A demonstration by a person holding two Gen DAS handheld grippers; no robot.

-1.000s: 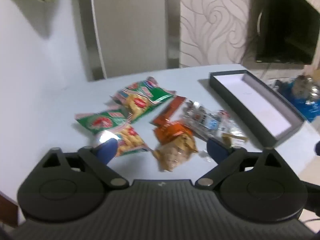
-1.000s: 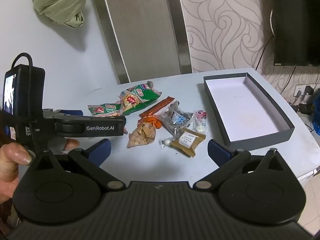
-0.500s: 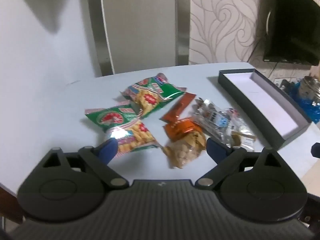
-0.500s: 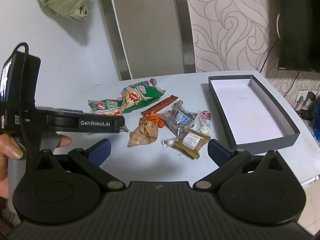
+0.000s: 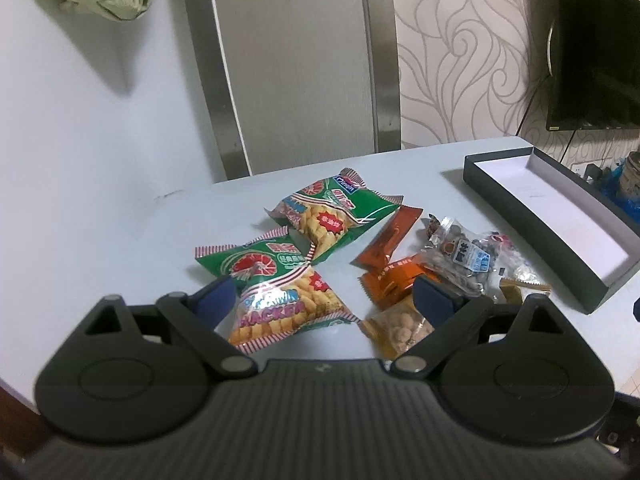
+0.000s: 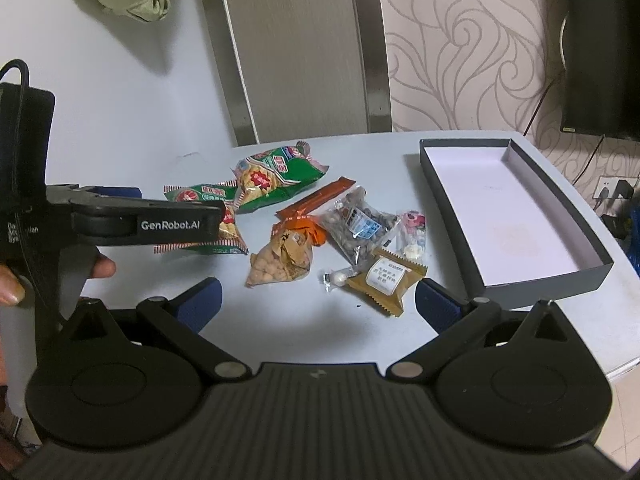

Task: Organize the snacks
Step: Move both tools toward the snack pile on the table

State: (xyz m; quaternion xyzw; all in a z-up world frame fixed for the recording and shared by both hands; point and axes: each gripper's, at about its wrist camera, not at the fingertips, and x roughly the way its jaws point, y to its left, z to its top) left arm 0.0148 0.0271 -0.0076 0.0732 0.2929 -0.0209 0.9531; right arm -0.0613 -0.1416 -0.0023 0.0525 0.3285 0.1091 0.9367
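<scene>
My left tongs [image 5: 320,300] hang wide open and empty over the near left part of the table [image 5: 100,240]. Right in front of them, between the two tips, lies the nearest cracker bag [image 5: 286,310], its long axis running roughly across my opening, from tip to tip. Behind it sits a second green bag [image 5: 250,264], and a third green bag [image 5: 336,212] lies farther toward the back edge. To the right of these come the orange stick packet [image 5: 390,236], the bag of nuts [image 6: 282,260], the clear bag of dark sweets [image 6: 356,226] and the small brown packet [image 6: 386,282], all bunched in the middle of the table. My right tongs [image 6: 316,306] are also wide open with nothing in them, held back from the pile, the brown packet nearest to them. At the right edge stands the open box [image 6: 560,208], empty as far as I can see, its long axis running from the near edge to the far one. I judge the left tongs best placed for the cracker bag, though the box lies well apart on my right.
</scene>
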